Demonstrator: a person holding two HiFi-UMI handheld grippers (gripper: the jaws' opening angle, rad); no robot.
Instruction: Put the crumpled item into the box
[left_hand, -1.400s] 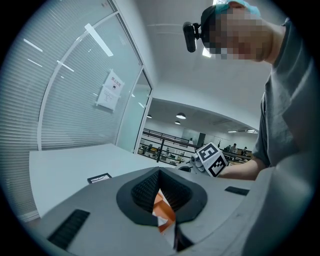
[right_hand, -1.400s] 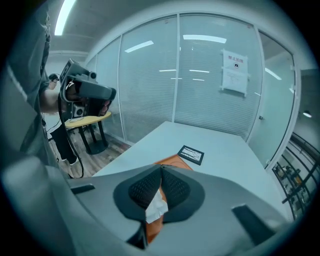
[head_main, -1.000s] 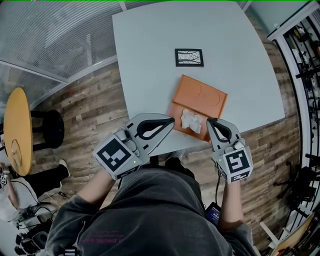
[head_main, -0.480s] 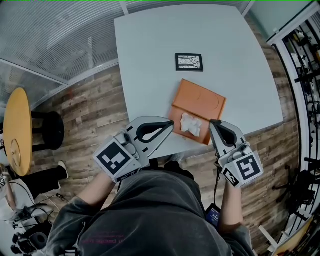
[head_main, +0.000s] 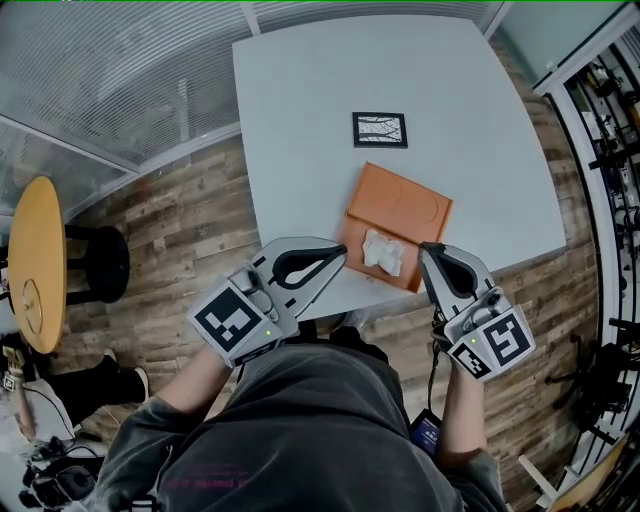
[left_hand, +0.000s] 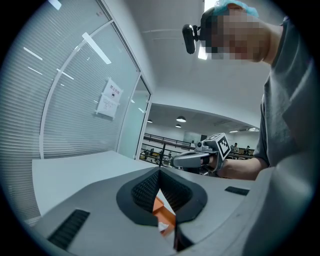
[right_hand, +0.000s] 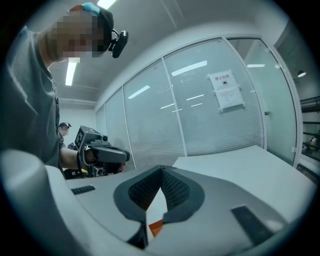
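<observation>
Right gripper (head_main: 432, 248) has drawn back and up from the flat orange cardboard box (head_main: 405, 195) since a second ago, toward the person. Its jaws are pressed together with nothing between them. The crumpled white paper wad (head_main: 382, 251) lies inside the box at its near end, touched by neither tool. Judgement: deposit looks complete. Left gripper (head_main: 343, 250) likewise clenched and empty, just beside the box's near corner. Small black-framed picture (head_main: 380, 130) sits further up the pale grey table (head_main: 300, 90), well apart. Nothing stands in the way.
</observation>
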